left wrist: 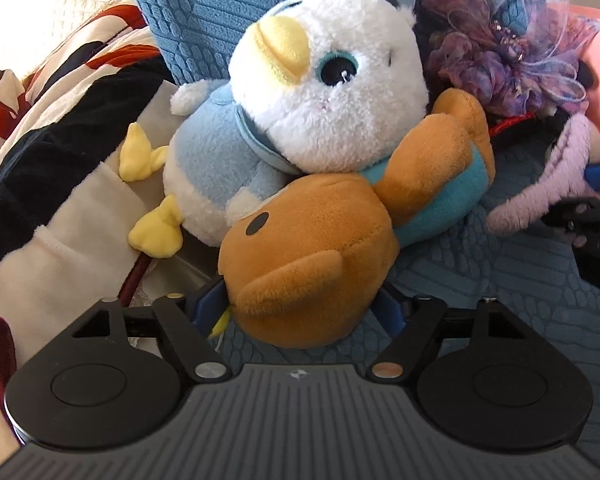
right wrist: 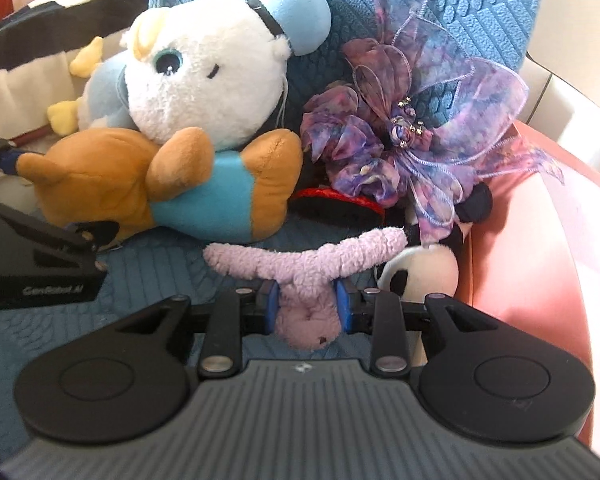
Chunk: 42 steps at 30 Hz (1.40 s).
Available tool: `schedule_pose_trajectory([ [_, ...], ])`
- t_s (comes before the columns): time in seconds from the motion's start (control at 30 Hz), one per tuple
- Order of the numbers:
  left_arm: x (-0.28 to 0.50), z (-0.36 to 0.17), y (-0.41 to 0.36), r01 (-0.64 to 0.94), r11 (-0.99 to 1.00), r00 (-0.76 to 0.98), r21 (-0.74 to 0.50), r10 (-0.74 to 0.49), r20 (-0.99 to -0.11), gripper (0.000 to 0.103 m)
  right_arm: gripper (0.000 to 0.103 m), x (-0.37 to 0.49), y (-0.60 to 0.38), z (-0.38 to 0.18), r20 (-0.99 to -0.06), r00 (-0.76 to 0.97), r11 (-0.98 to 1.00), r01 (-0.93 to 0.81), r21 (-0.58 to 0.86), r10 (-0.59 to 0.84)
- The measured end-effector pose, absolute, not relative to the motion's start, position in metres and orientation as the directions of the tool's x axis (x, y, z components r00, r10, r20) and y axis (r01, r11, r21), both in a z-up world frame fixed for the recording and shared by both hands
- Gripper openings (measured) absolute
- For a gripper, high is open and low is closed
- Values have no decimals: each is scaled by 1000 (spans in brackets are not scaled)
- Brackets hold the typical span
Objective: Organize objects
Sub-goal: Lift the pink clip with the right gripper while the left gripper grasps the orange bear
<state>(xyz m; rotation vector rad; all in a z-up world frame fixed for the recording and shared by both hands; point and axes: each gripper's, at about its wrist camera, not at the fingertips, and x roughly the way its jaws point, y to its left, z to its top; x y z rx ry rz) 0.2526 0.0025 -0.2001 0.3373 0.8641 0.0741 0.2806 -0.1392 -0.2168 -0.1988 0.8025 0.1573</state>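
I am at the grasping step: my right gripper has its jaws closed tight on the purple plush, and my left gripper has half-open jaws around the orange plush, whether pressing I cannot tell. Next I must lift both carefully.

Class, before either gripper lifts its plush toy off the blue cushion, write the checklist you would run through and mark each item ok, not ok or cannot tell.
1. Right gripper shut on the lilac plush: ok.
2. Left gripper pads pressing the orange plush: cannot tell.
3. Orange plush free of weight: not ok, the white duck plush leans on it.
4. Lilac plush clear of the purple ribbon flower: ok.
5. Grippers apart: ok.
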Motion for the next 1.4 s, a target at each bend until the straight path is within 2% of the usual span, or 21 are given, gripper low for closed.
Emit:
schedule_pose_trajectory([
  [0.27, 228, -180, -2, 86, 958, 681, 273, 144, -718, 68, 32, 252, -117, -178, -729, 680, 973, -214, -91, 82],
  [0.67, 189, -153, 1, 139, 982, 682, 130, 0, -731, 60, 33, 232, -114, -163, -781, 616, 979, -204, -25, 109],
  [0.8, 184, -157, -7, 158, 974, 670, 164, 17, -743, 61, 33, 224, -122, -165, -803, 584, 985, -169, 21, 117],
  [0.93, 189, -162, -10, 153, 967, 648, 203, 57, -760, 62, 33, 224, -131, -171, -827, 524, 978, -149, 147, 204],
  [1.0, 191, -164, -11, 153, 965, 637, 214, 69, -768, 70, 34, 223, -135, -173, -825, 517, 973, -131, 190, 230],
  [1.13, 193, -166, -14, 145, 959, 630, 242, 99, -770, 79, 36, 220, -141, -178, -826, 506, 969, -119, 217, 247],
  [1.27, 195, -169, -15, 142, 962, 615, 232, 98, -782, 83, 53, 219, -141, -176, -811, 518, 962, -145, 231, 272],
  [1.4, 198, -171, -24, 148, 946, 630, 288, 134, -765, 83, 57, 219, -135, -175, -795, 554, 969, -166, 182, 245],
])
